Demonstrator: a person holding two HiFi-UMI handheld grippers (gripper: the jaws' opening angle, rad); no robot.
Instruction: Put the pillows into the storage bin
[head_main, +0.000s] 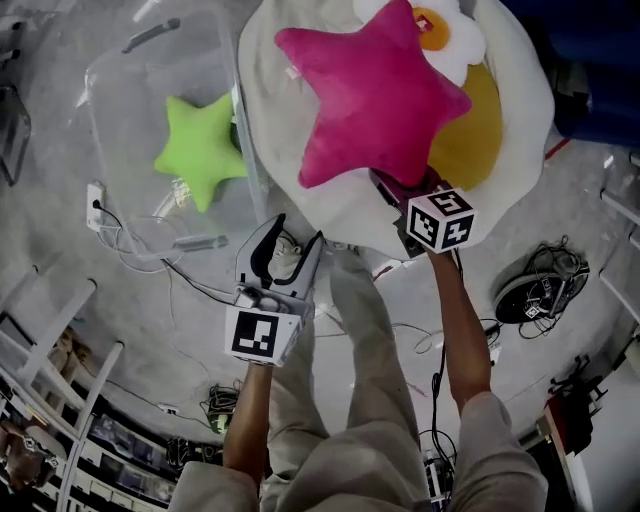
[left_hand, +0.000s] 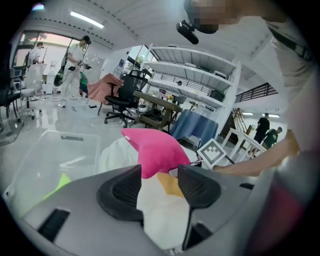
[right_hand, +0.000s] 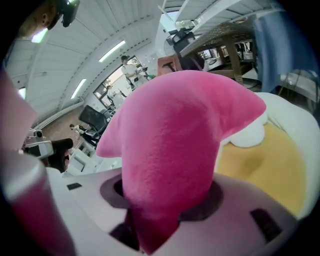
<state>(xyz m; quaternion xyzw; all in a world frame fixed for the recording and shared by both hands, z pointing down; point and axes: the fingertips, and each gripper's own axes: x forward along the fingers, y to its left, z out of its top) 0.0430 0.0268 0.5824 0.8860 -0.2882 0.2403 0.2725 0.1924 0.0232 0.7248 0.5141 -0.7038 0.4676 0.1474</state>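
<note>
Item 1. Storage bin (head_main: 130, 110): clear plastic, on the floor (head_main: 60, 150) at far left. It holds one green star pillow (head_main: 197, 150), lying flat against the bin's right side.

Item 2. Large white pillow (head_main: 290, 170): round, with a yellow centre, just right of the bin and overlapping the bin's right wall. A small white pillow (head_main: 455, 40) with an orange centre lies on its far edge.

Item 3. Pink star pillow (head_main: 375, 95): outside the bin, spread over the middle of the large white pillow.

Item 4. Right gripper (head_main: 395, 188): its jaws are clamped on the near point of the pink star pillow. In the right gripper view, pink plush (right_hand: 175, 145) fills the gap between the pads and bulges above them. Its marker cube (head_main: 440, 220) sits just nearer.

Item 5. Left gripper (head_main: 290, 245): at the near left edge of the large white pillow, pointing away and down. In the left gripper view the jaws stand part-way in, pinching a fold of that pillow's white fabric (left_hand: 162, 200), which touches both pads.

Item 6. Floor clutter: a power strip (head_main: 95, 205) near the bin's near left corner, and a cable coil (head_main: 540, 285) at near right.
</note>
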